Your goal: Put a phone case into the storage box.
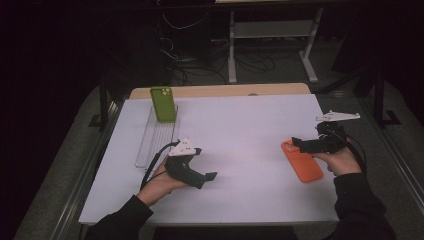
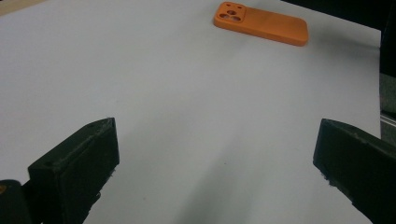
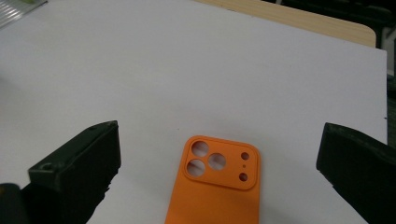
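Note:
An orange phone case (image 1: 301, 161) lies flat, camera cutouts up, at the right of the white table top (image 1: 240, 125). My right gripper (image 1: 296, 145) is open and hovers over the case's far end; in the right gripper view the case (image 3: 219, 186) sits between the wide-apart jaws of that gripper (image 3: 219, 128). My left gripper (image 1: 205, 164) is open at the centre-left and holds nothing. In the left gripper view its jaws (image 2: 217, 126) point across bare table toward the orange case (image 2: 261, 23). A green phone case (image 1: 163, 104) stands upright at the far end of a clear rack (image 1: 152, 142).
The clear rack runs along the table's left side. A wooden edge (image 1: 225, 91) shows behind the white sheet. Beyond the table are dark floor, cables and white desk legs (image 1: 310, 55). The table's right edge lies close to my right hand (image 1: 342, 162).

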{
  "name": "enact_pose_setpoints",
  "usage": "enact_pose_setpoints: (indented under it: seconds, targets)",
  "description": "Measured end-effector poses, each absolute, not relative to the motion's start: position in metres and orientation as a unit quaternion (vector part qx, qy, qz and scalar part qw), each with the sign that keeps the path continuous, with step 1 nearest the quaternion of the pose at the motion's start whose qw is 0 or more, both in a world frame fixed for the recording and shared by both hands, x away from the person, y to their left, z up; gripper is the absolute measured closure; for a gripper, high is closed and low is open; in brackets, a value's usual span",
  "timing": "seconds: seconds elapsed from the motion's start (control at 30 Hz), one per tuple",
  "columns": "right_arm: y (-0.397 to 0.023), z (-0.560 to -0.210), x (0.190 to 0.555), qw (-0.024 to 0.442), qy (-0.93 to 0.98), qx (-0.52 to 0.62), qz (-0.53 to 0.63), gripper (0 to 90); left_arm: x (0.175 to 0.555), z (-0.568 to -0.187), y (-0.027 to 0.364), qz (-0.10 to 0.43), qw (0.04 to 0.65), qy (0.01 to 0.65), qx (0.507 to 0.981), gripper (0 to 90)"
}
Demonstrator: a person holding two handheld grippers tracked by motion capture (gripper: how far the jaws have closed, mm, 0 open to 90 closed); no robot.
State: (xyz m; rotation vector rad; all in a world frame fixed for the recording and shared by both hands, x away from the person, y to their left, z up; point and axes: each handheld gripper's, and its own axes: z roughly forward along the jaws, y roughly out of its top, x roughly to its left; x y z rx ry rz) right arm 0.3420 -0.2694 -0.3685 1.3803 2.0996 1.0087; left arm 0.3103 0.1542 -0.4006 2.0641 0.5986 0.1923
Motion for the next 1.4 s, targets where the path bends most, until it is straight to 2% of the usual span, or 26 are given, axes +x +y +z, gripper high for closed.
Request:
enact_pose_setpoints:
  seconds: [1.4]
  targets:
    - [-0.267, -0.417, 0.34, 0.159, 0.782, 0.546, 0.255, 0.8, 0.308, -0.402, 0.152, 0.073, 0.47, 0.247, 0.844, 0.0]
